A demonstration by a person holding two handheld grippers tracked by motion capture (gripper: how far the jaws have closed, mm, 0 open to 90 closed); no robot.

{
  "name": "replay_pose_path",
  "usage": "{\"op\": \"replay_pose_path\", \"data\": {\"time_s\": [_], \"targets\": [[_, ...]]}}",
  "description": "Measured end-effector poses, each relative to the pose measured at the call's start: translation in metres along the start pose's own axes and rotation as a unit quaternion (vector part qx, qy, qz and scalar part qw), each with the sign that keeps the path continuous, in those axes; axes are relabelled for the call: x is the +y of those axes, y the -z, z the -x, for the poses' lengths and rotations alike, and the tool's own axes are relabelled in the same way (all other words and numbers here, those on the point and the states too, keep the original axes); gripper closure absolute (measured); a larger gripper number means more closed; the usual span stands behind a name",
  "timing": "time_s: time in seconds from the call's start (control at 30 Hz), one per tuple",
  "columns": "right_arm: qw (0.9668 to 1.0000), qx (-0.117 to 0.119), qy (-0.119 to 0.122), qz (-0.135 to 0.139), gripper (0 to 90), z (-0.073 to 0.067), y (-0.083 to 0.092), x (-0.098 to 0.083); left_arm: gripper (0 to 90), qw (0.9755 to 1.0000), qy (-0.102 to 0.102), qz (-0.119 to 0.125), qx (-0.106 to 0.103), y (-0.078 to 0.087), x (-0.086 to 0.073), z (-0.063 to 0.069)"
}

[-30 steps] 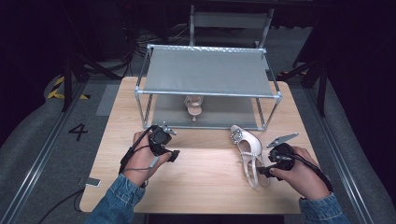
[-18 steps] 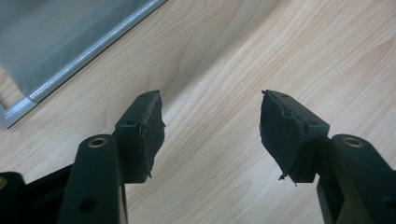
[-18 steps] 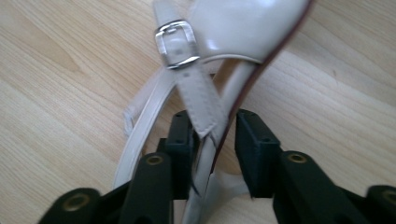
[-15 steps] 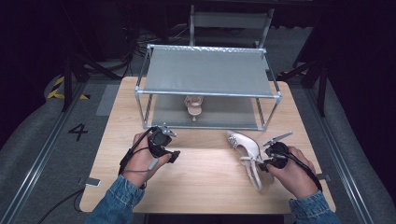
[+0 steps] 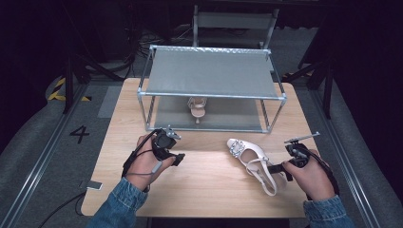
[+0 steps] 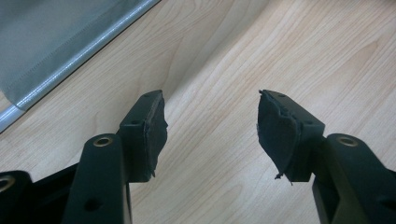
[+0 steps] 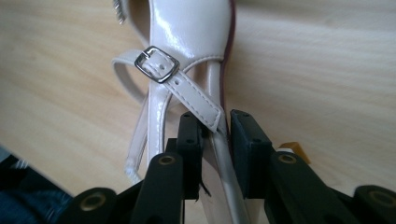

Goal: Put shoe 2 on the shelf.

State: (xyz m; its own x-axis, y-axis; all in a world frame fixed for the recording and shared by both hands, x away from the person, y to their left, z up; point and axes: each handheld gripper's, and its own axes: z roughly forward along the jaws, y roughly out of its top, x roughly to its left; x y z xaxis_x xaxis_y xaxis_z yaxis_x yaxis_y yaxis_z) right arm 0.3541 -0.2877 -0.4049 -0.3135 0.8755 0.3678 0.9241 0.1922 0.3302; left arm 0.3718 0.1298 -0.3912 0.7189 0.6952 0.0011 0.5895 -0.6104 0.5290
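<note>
There are two grippers, two shoes and one rack on the desk [image 5: 209,190]. The left gripper [image 5: 167,148] sits near the front left leg of the rack [image 5: 211,71]. Its jaws are apart with nothing between them, just bare wood, and they have just been closing a little. One shoe [image 5: 196,107] stands on the low shelf of the rack, under the top shelf. The other shoe [image 5: 253,162] is pale and shiny with a sparkly bit on the toe. It lies on the desk, right of the middle. Its long side runs slantwise: the toe points away and to the left, and the heel end points to the right gripper [image 5: 279,167]. That gripper is clamped on the thin heel part of the shoe, by the strap with the buckle [image 7: 157,64].
</note>
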Motion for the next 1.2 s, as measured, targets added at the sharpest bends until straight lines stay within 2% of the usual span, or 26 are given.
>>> {"op": "replay_pose_path", "data": {"time_s": [0.07,0.1,0.13,0.17,0.23,0.27,0.3,0.33,0.37,0.43,0.6,0.67,0.7,0.8,0.93,1.03,1.1,1.2], "targets": [[0.9994,-0.019,0.010,0.026,71.9,0.004,0.002,0.001,42.2,1.0000,-0.001,0.000,-0.002,0.000,0.000,0.000],[0.9975,-0.038,0.025,0.054,70.4,0.006,0.003,0.002,42.2,1.0000,-0.001,0.000,-0.002,0.000,0.000,0.000],[0.9961,-0.047,0.033,0.067,69.3,0.006,0.004,0.003,42.2,1.0000,-0.001,0.001,-0.001,0.000,0.000,0.000],[0.9935,-0.066,0.048,0.080,67.0,0.007,0.005,0.004,42.2,1.0000,-0.002,0.003,-0.001,0.000,0.000,0.000],[0.9832,-0.123,0.083,0.107,63.2,0.009,0.005,0.005,42.2,1.0000,-0.002,0.003,0.000,0.000,0.000,0.000],[0.9797,-0.141,0.093,0.108,62.5,0.012,0.004,0.006,42.2,1.0000,0.000,0.005,0.000,-0.001,0.000,0.000],[0.9805,-0.134,0.091,0.112,63.8,0.013,0.004,0.006,42.2,1.0000,-0.001,0.004,0.000,0.000,0.000,0.000],[0.9830,-0.121,0.084,0.109,63.2,0.014,0.004,0.005,42.2,1.0000,-0.002,0.003,-0.001,0.000,0.000,0.000],[0.9832,-0.118,0.085,0.110,63.5,0.014,0.005,0.005,42.2,1.0000,-0.001,0.004,0.001,0.000,0.000,0.000],[0.9818,-0.127,0.087,0.110,62.2,0.014,0.006,0.005,42.1,1.0000,0.001,0.003,0.000,0.000,-0.001,0.000],[0.9810,-0.130,0.090,0.113,56.1,0.013,0.012,0.005,41.9,1.0000,0.005,0.001,0.000,0.001,-0.002,-0.001],[0.9797,-0.134,0.095,0.115,51.8,0.011,0.015,0.004,41.8,1.0000,0.003,0.001,0.001,0.001,-0.002,-0.002],[0.9774,-0.141,0.106,0.116,50.4,0.010,0.018,0.005,41.8,1.0000,0.002,0.000,0.000,0.001,-0.002,-0.002],[0.9756,-0.142,0.117,0.119,49.5,0.006,0.024,0.005,41.6,1.0000,0.004,-0.005,-0.001,0.001,-0.003,-0.002],[0.9760,-0.116,0.144,0.115,46.9,-0.006,0.030,0.005,41.7,0.9999,0.010,-0.005,0.003,0.002,-0.007,-0.003],[0.9710,-0.106,0.183,0.111,45.5,-0.017,0.028,0.007,41.5,0.9999,0.010,-0.007,0.007,0.004,-0.009,-0.004],[0.9706,-0.091,0.198,0.102,45.6,-0.021,0.024,0.009,41.3,0.9998,0.018,-0.006,0.005,0.005,-0.011,-0.004],[0.9698,-0.080,0.211,0.094,45.4,-0.025,0.016,0.012,41.1,0.9998,0.018,-0.009,0.007,0.007,-0.014,-0.005]]}}
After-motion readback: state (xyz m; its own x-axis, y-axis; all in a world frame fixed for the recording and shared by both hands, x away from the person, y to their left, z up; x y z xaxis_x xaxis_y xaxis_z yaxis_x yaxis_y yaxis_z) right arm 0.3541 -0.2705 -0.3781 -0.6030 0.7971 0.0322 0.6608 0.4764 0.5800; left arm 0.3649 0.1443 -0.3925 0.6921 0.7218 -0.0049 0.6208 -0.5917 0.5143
